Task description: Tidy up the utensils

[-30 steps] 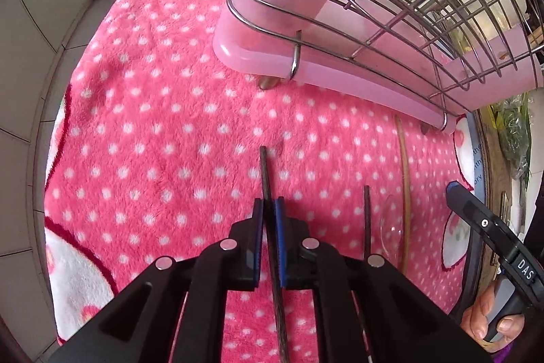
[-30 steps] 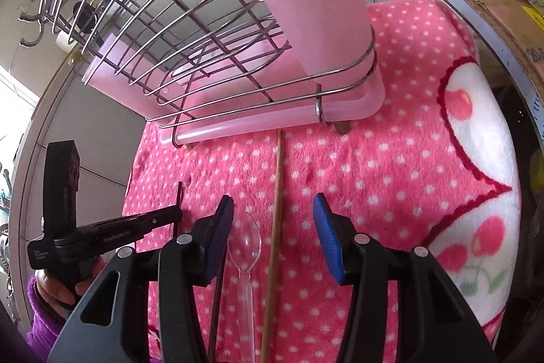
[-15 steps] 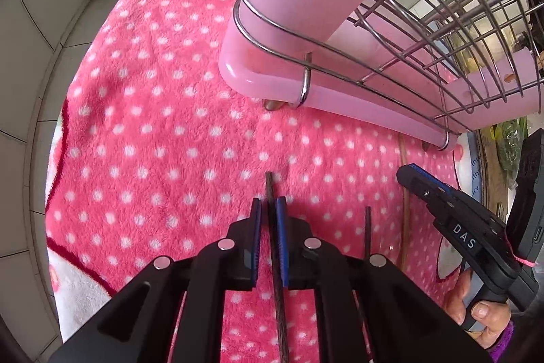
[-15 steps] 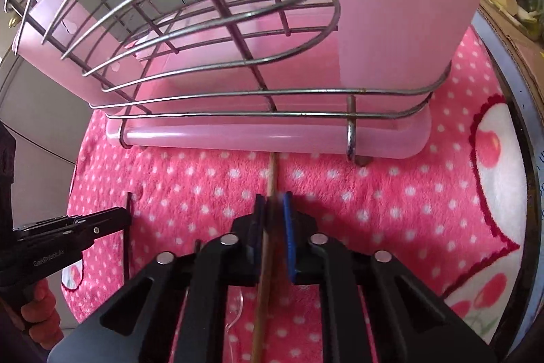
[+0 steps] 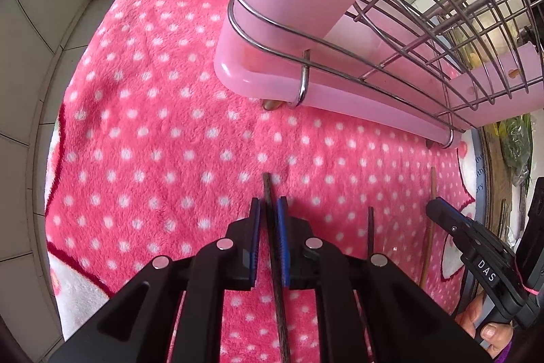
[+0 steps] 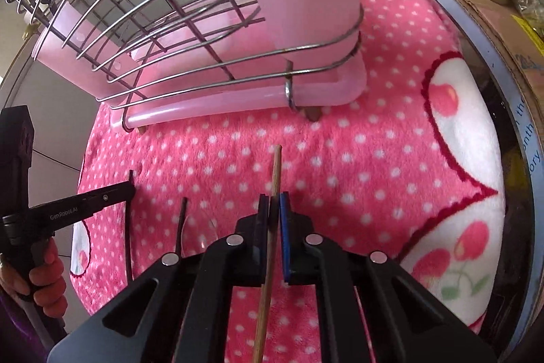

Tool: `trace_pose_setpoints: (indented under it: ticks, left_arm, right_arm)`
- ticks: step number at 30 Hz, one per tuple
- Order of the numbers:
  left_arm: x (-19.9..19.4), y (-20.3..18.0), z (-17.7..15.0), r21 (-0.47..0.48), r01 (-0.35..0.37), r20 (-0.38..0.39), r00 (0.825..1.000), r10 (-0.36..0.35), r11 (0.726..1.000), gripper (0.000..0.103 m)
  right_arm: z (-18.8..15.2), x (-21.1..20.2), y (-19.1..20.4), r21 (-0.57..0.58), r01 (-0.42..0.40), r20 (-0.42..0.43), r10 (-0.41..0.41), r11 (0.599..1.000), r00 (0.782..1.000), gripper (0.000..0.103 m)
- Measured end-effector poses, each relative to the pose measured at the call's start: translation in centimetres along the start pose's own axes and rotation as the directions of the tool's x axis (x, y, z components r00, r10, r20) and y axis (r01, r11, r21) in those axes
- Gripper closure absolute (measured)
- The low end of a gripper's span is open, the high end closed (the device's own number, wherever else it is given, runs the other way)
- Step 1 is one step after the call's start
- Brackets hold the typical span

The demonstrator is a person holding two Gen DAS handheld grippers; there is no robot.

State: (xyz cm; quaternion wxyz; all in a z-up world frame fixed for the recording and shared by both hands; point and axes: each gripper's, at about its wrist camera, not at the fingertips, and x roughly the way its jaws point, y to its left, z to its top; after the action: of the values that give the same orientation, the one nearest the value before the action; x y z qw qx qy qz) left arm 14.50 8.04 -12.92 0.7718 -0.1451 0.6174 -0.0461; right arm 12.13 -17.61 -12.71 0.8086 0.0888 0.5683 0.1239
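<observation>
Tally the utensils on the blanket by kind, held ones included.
Dark chopsticks: 2, one in the left gripper at, one lying at
Light chopsticks: 1, in the right gripper
Clear spoons: 1
Total: 4

The left gripper [image 5: 268, 210] fills the lower centre of its own view, pointing steeply downward, its blue pads clamped on a dark chopstick [image 5: 277, 264]. In the right wrist view it enters from the left edge, held by a hand [image 6: 44, 281] at lower left. The right gripper [image 6: 272, 204] sits at lower centre of its view, also angled down, its jaws pressed onto a light wooden chopstick [image 6: 270, 227]. In the left wrist view it shows at lower right, gripped by a hand [image 5: 486, 325].
</observation>
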Motion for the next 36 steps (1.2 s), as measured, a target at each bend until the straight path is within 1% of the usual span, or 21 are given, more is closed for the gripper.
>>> trace_pose_setpoints:
  ticks: [3, 6, 8, 10, 15, 18, 19, 20, 21, 24, 26, 31, 34, 36]
  left_arm:
    - [0.4, -0.5, 0.0, 0.007, -0.006, -0.006, 1.0, 0.006, 1.0, 0.093]
    - [0.6, -0.5, 0.2, 0.015, -0.008, -0.014, 1.0, 0.008, 1.0, 0.092]
    - [0.7, -0.5, 0.3, 0.014, -0.003, -0.024, 1.0, 0.004, 1.0, 0.092]
    - [0.9, -0.4, 0.5, 0.01, 0.003, -0.034, 0.999, -0.002, 1.0, 0.092]
    - [1.0, -0.5, 0.6, 0.015, -0.001, -0.045, 0.999, 0.002, 1.0, 0.092]
    - [1.0, -1.1, 0.6, 0.033, -0.018, -0.037, 0.999, 0.019, 0.999, 0.092]
    - [1.0, -1.3, 0.5, 0.041, -0.025, -0.031, 0.999, 0.026, 0.999, 0.092]
    - [1.0, -1.7, 0.4, 0.05, -0.033, -0.025, 0.999, 0.035, 0.998, 0.092]
    - [1.1, -2.2, 0.2, 0.061, -0.043, -0.018, 0.999, 0.044, 0.997, 0.092]
    - [0.9, -3.4, -0.7, 0.102, -0.077, 0.009, 0.997, 0.077, 0.992, 0.094]
    - [0.8, -4.1, -1.4, 0.113, -0.085, 0.028, 0.996, 0.083, 0.99, 0.096]
    - [-0.4, -4.3, -2.2, 0.093, -0.032, 0.059, 0.998, 0.026, 0.995, 0.097]
    - [-1.7, -4.3, -2.8, 0.089, -0.009, 0.099, 0.995, 0.0, 0.996, 0.098]
    - [-2.8, -4.4, -3.3, 0.09, 0.023, 0.138, 0.99, -0.035, 0.996, 0.098]
  right_arm:
    - [-0.5, -0.2, -1.2, 0.02, -0.007, -0.027, 0.008, 1.0, 1.0, 0.096]
    - [-0.3, 0.0, -1.4, 0.025, -0.024, -0.054, 0.025, 0.999, 0.998, 0.095]
    - [0.0, 0.1, -1.5, 0.023, -0.031, -0.072, 0.033, 0.999, 0.997, 0.093]
    - [0.5, 0.4, -1.6, 0.029, -0.046, -0.094, 0.049, 0.999, 0.994, 0.087]
    - [1.4, 1.2, -1.0, 0.036, -0.045, -0.114, 0.049, 0.998, 0.992, 0.084]
    - [1.6, 1.1, -0.9, 0.02, -0.046, -0.099, 0.048, 0.999, 0.994, 0.084]
    - [1.5, 1.2, -0.8, 0.013, -0.044, -0.092, 0.045, 0.999, 0.995, 0.086]
    - [1.4, 1.5, -0.5, 0.008, -0.036, -0.084, 0.036, 0.999, 0.996, 0.089]
    - [1.2, 1.5, -0.5, 0.0, -0.022, -0.075, 0.022, 1.0, 0.997, 0.095]
    - [0.8, 1.1, -1.1, 0.021, -0.041, -0.056, 0.042, 0.999, 0.998, 0.096]
    - [0.4, 0.8, -1.5, 0.037, -0.057, -0.042, 0.059, 0.998, 0.997, 0.097]
    - [-0.4, -0.9, -2.5, 0.055, -0.081, -0.006, 0.081, 0.995, 0.997, 0.097]
    - [-0.6, -2.4, -3.0, 0.058, -0.099, 0.041, 0.097, 0.993, 0.995, 0.097]
    - [-0.8, -3.7, -3.0, 0.051, -0.104, 0.083, 0.1, 0.993, 0.992, 0.097]
